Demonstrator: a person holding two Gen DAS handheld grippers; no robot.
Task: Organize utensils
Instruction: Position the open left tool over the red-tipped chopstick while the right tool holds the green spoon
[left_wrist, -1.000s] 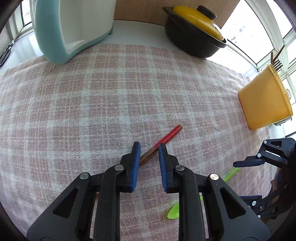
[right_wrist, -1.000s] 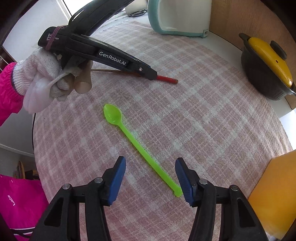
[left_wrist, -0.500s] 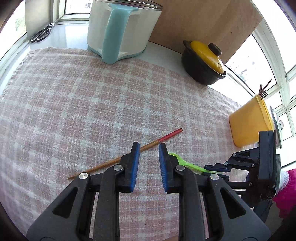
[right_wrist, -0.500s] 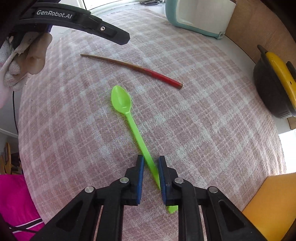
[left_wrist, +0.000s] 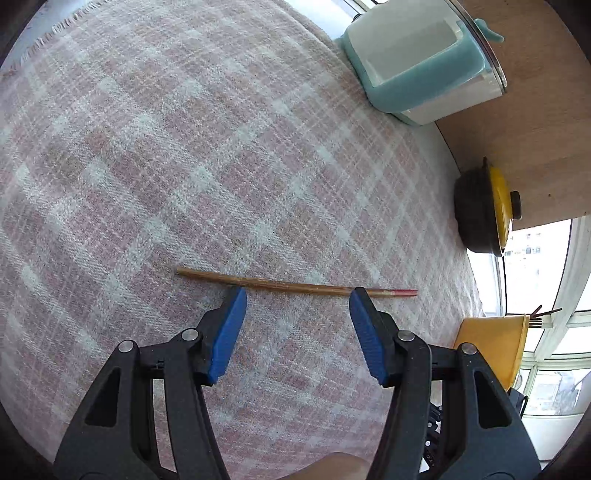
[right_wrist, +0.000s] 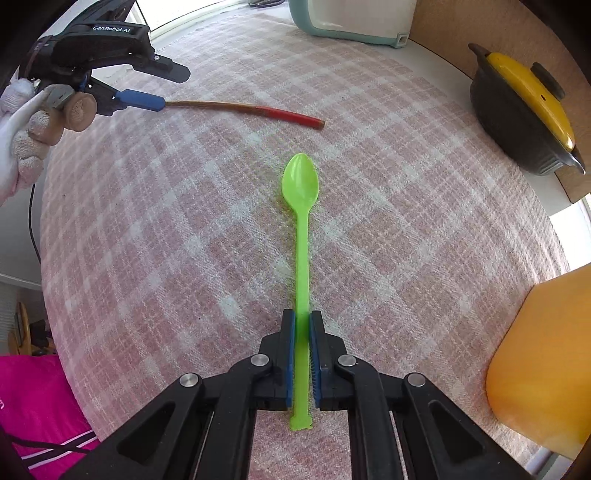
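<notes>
A green plastic spoon (right_wrist: 301, 229) lies along the pink checked cloth (right_wrist: 184, 221), bowl pointing away. My right gripper (right_wrist: 302, 321) is shut on the spoon's handle near its tail end. A brown chopstick with a red end (left_wrist: 295, 285) lies crosswise on the cloth (left_wrist: 184, 166) and also shows in the right wrist view (right_wrist: 251, 110). My left gripper (left_wrist: 295, 299) is open, its blue pads just short of the chopstick, one on either side of its middle; it shows in the right wrist view (right_wrist: 147, 88) at the chopstick's thin end. A yellow utensil holder (left_wrist: 491, 347) stands at the right.
A black pot with a yellow lid (right_wrist: 524, 110) stands at the far right by a wooden board (left_wrist: 535, 110). A teal and white appliance (left_wrist: 421, 66) stands at the cloth's far edge. The yellow holder (right_wrist: 543, 362) is close to my right gripper's right side.
My left gripper has opened wide and turned so the chopstick lies across its front. My right gripper, shut on the spoon handle, has swung the spoon in line with its fingers.
</notes>
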